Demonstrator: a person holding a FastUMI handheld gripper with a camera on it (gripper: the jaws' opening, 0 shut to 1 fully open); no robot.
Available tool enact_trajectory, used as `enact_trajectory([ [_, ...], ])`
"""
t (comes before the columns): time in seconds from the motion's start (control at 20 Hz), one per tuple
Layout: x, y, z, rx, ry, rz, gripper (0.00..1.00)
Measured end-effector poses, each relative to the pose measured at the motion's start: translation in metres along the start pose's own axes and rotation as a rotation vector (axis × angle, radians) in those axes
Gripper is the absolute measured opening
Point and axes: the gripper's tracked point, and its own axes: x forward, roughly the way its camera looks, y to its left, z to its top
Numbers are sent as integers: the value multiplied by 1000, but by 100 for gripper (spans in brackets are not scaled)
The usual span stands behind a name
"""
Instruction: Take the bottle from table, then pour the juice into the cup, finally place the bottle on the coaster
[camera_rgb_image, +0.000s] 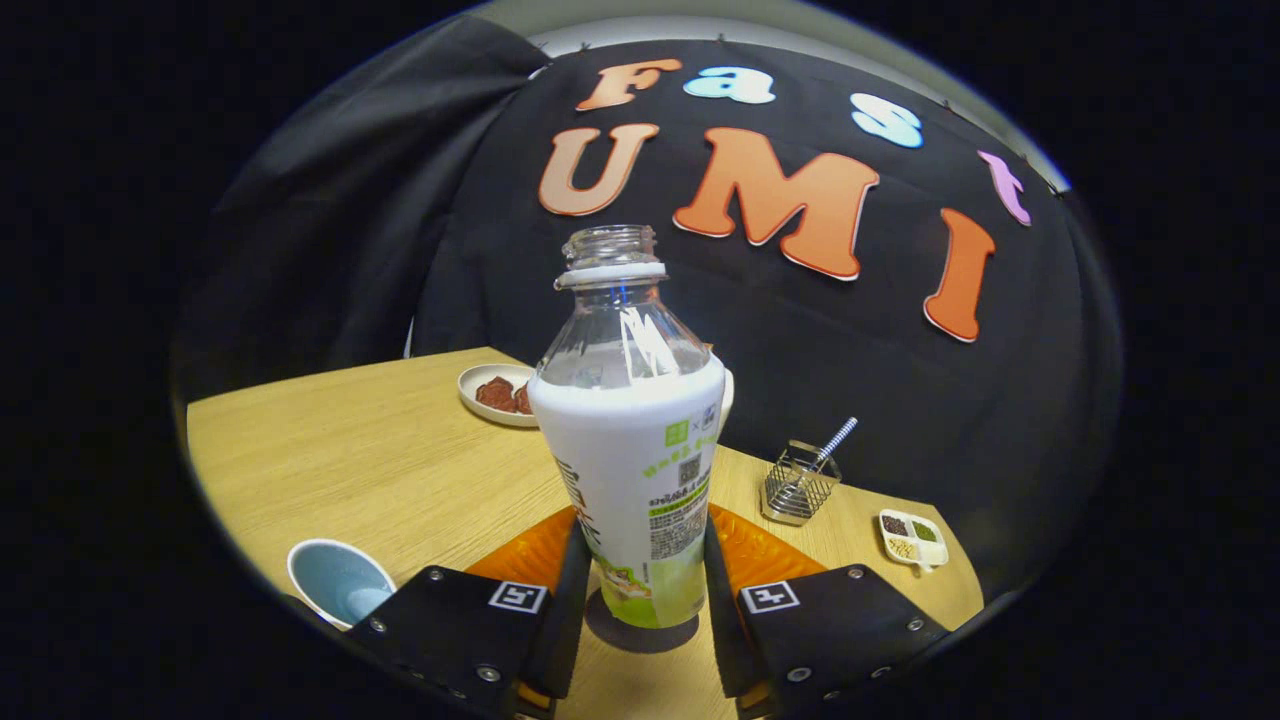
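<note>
My hand-held gripper (645, 585) sits low in the frame, level, both fingers pressing a bottle's (632, 470) sides.

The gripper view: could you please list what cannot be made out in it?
- Coaster: the orange shape beyond the fingers is mostly hidden by the bottle and the gripper.
- Cup: its near side is cut off by the view's edge.
- Plate: partly hidden behind the bottle.
- Small divided dish: contents too small to identify.
- Grip: both fingers flank the bottle, but contact cannot be confirmed.
</note>
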Motion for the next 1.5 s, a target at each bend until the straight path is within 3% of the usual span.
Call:
enact_trajectory([
  [0.2,17,-2,-17,162,33,10,56],
  [0.85,27,-7,-67,274,127,0,56],
  [1.05,20,-3,-69,302,155,28,66],
  [1.25,4,-9,-52,303,128,39,94],
  [1.5,-44,-23,-13,265,36,32,98],
])
